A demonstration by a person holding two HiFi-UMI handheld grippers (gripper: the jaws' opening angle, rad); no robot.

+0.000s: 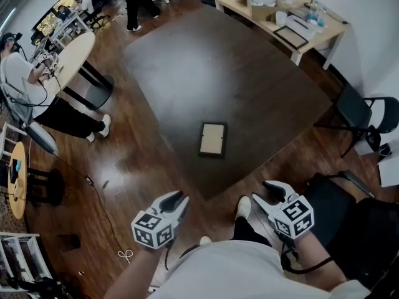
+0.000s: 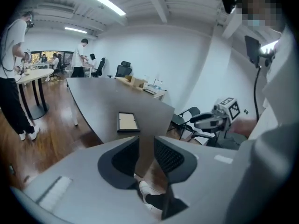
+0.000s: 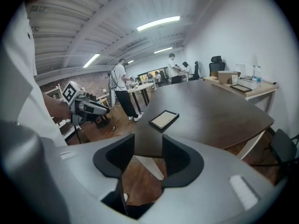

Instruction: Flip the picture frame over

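Observation:
A black picture frame [image 1: 212,139] with a tan face lies flat on the dark table [image 1: 249,80], near its front corner. The left gripper view shows the frame [image 2: 127,122] ahead of the jaws; in the right gripper view the frame [image 3: 164,119] lies ahead too. My left gripper [image 1: 179,203] hangs open below the table corner, held close to the body. My right gripper [image 1: 272,189] is open as well, off the table's front right edge. Nothing sits between either pair of jaws. In the left gripper view the right gripper [image 2: 205,120] shows at the right.
A light wooden desk [image 1: 282,17] with boxes and another frame stands at the back. A dark folding chair [image 1: 355,114] is at the right. A person [image 1: 37,92] stands by a round table [image 1: 72,58] at the left. Scissors [image 1: 124,255] lie on the wood floor.

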